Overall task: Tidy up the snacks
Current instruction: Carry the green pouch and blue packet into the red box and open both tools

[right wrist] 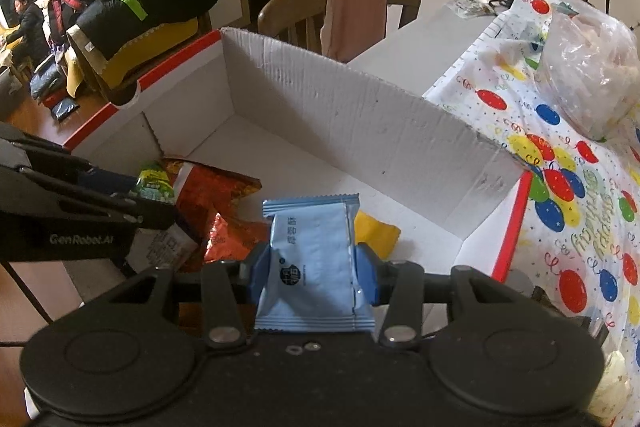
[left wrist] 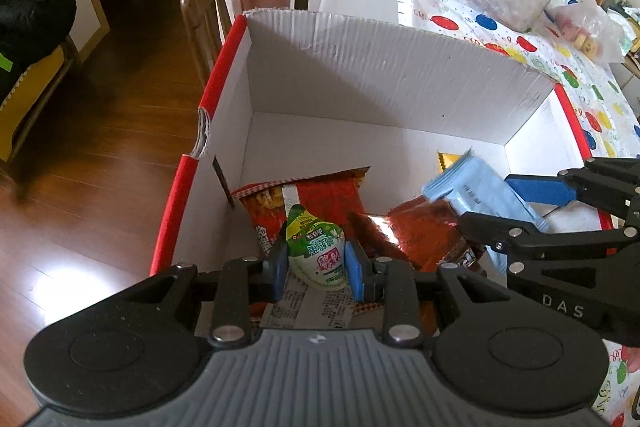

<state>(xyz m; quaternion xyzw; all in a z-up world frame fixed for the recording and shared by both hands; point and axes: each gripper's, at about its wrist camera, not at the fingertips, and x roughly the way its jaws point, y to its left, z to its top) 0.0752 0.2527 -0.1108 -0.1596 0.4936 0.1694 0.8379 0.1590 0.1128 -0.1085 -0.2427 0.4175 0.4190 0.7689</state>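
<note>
The left gripper (left wrist: 317,262) was clamped on a green cup (left wrist: 317,251), the right gripper (right wrist: 314,263) on a blue packet (right wrist: 312,263); both snacks hung over the box (left wrist: 360,67), above red bags (left wrist: 320,195) on its floor

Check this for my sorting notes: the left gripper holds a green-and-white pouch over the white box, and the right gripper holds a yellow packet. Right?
Not quite. The packet in the right gripper is light blue, not yellow, as the right wrist view shows; a yellow packet lies in the white box. The left gripper does hold a green-and-white pouch over the box.
</note>
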